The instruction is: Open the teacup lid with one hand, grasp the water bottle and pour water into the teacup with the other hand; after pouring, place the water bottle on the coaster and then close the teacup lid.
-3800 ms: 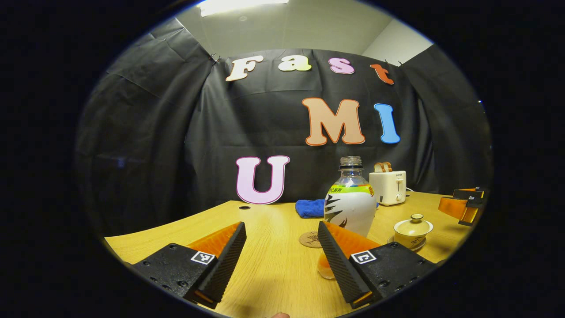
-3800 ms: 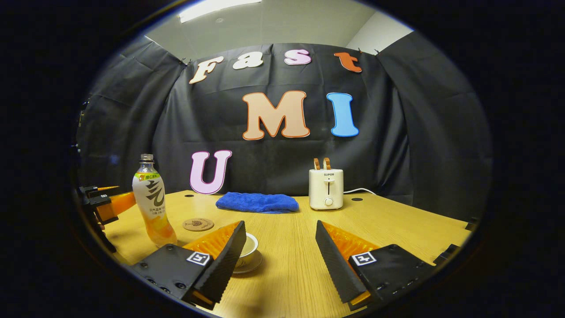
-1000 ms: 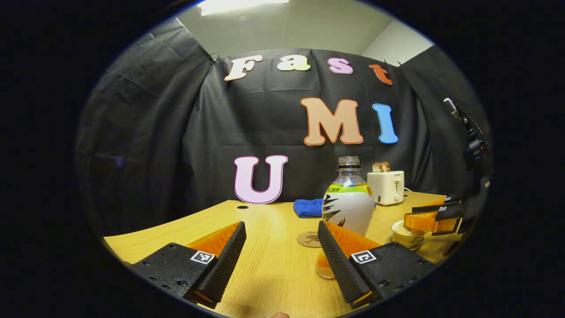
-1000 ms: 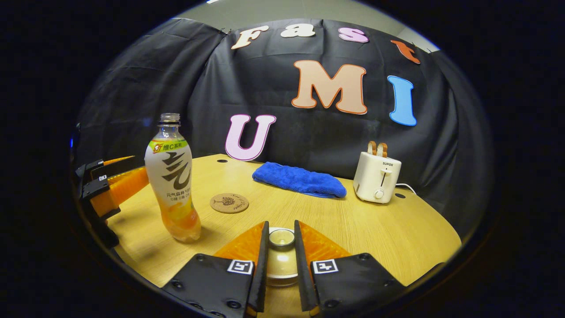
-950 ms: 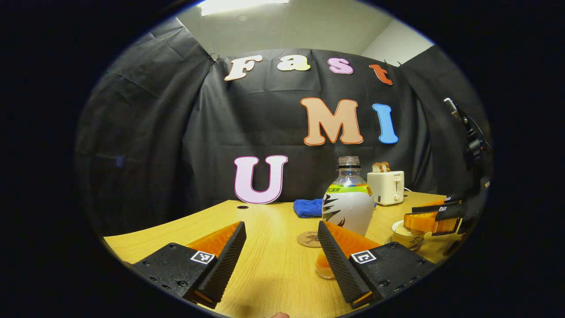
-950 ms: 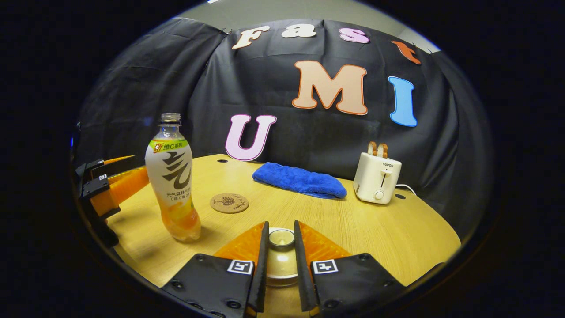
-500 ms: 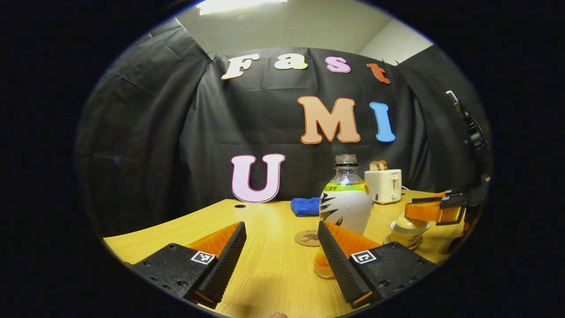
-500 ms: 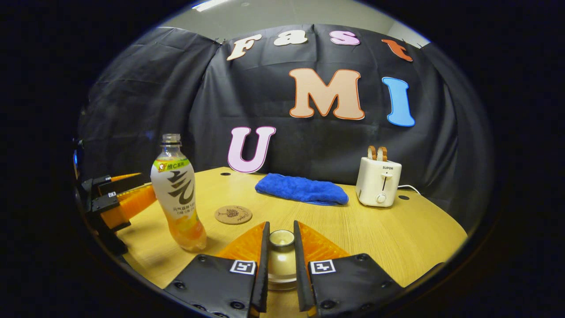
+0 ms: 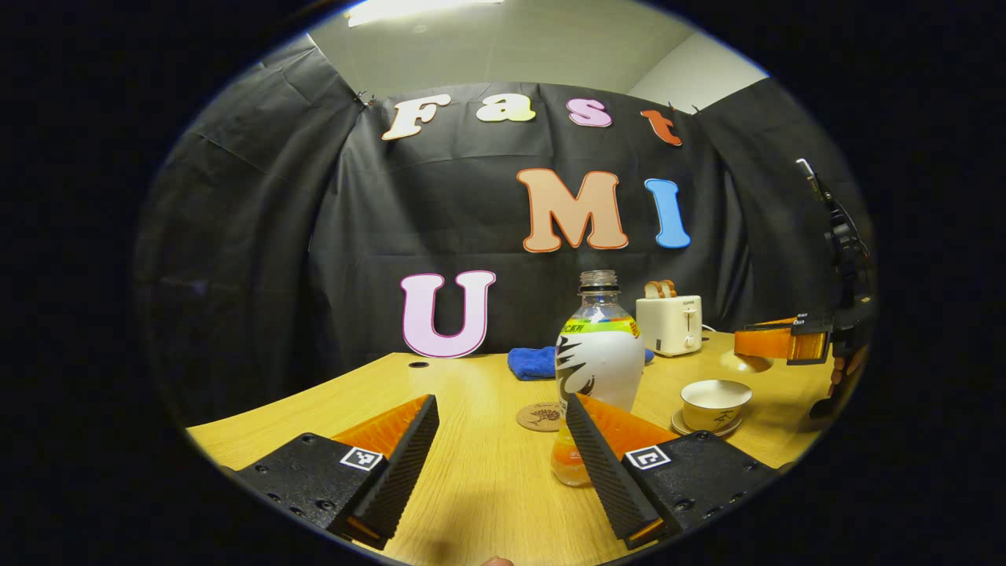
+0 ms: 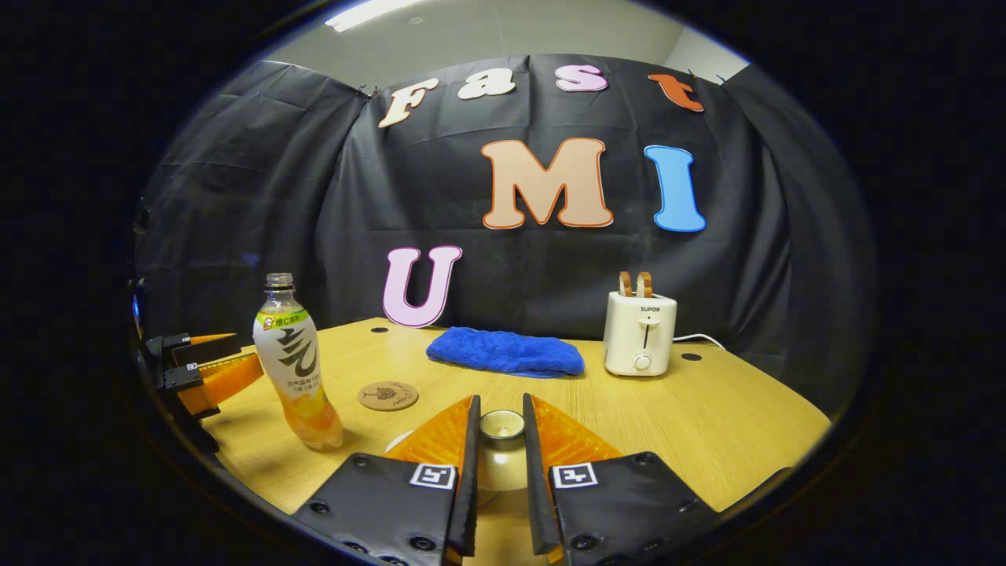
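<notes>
Lid [image 10: 501,425] pinched between right fingers [image 10: 470,464]

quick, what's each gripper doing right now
Left gripper: open, holding nothing, water bottle just ahead of it.
Right gripper: shut on the teacup lid, lifted off the teacup.

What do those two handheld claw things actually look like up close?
Each, the left gripper and the right gripper, has two wedge-shaped fingers with ribbed inner faces on blocky black bases. Every base carries a small square black-and-white marker and some screws.
</notes>
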### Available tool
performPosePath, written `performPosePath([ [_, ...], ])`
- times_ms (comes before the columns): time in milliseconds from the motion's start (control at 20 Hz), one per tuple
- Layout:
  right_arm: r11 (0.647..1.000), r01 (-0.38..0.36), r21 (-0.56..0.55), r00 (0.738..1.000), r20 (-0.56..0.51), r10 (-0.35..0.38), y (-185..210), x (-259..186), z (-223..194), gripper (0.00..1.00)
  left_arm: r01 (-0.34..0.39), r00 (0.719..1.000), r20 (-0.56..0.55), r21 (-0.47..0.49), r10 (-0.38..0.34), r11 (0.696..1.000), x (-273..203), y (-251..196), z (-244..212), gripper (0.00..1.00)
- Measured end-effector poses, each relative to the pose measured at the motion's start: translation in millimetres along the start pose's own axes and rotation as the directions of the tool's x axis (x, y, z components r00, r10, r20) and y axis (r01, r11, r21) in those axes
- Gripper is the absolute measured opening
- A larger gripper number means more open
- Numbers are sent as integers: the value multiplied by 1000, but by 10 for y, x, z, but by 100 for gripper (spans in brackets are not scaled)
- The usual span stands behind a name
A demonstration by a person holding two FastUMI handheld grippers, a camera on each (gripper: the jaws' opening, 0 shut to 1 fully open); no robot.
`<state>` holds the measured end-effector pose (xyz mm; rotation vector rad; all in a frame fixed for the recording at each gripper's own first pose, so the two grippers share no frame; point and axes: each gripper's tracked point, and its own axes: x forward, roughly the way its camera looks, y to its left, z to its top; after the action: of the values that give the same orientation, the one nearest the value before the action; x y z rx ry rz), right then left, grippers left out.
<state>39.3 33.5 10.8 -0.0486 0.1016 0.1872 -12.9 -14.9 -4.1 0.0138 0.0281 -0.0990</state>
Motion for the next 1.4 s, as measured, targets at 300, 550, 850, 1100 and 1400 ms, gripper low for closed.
performPosePath([
  [300, 996, 57, 68, 998, -5, -57, -340, -58, -26, 29, 88, 996, 2, 16, -88, 996, -64, -256, 102, 95],
  [550, 993, 84, 81, 996, 11, -85, -547, -109, 67, 30, 164, 986, -36, -23, -165, 986, -46, -499, 34, 99],
  [850, 996, 72, 54, 997, -5, -71, -539, -109, 28, 30, 198, 972, -112, -86, -207, 976, 63, -644, -155, 96],
  [1100, 995, 74, 72, 997, -11, -73, -585, -110, 20, 31, 196, 965, -163, -80, -207, 977, 188, -663, -268, 96],
  [1400, 993, 82, 83, 997, -15, -81, -644, -106, 7, 30, 186, 968, -157, -75, -196, 980, 322, -674, -266, 90],
])
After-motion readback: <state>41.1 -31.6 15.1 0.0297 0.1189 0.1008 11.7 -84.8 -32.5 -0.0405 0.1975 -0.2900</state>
